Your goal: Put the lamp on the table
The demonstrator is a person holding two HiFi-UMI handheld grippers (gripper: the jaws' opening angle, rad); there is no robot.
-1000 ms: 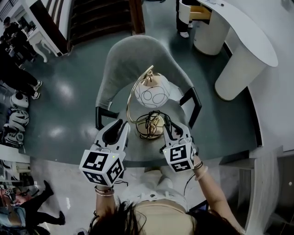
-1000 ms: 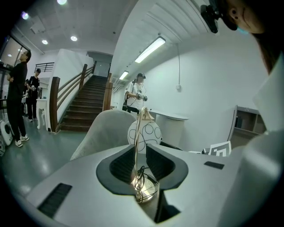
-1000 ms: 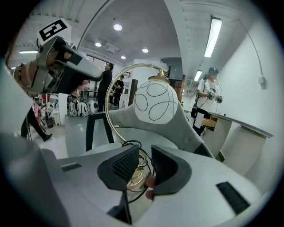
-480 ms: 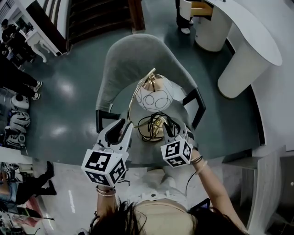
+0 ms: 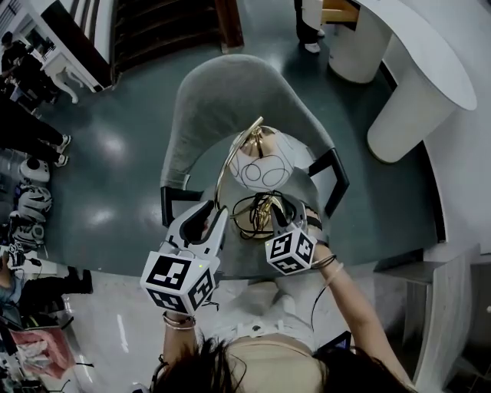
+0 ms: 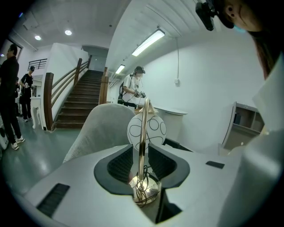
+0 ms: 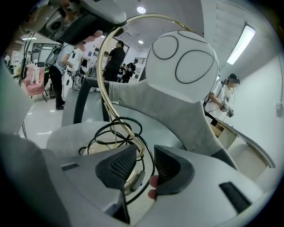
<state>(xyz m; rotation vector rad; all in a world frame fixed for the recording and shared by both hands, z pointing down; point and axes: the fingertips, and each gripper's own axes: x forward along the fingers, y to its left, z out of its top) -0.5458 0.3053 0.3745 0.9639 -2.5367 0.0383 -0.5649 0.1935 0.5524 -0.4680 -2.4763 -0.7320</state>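
Observation:
The lamp stands on the seat of a grey chair. It has a white globe drawn over with black lines, an arched gold stem and a black cord coiled on its round base. My right gripper is at the base's near right. Its jaws have just been opening. The stem's foot and the cord lie between them, with the pads apart from both. My left gripper hovers open just left of the base, empty. In the left gripper view the stem and globe stand ahead of the jaws.
The chair has black armrests on either side of the seat. A white curved table stands at the upper right. People stand at the far left, and a staircase rises at the top.
My right gripper has sunk toward the lamp's base and rolled, and its jaws stand wider. The left gripper has barely shifted. The lamp stays on the seat.

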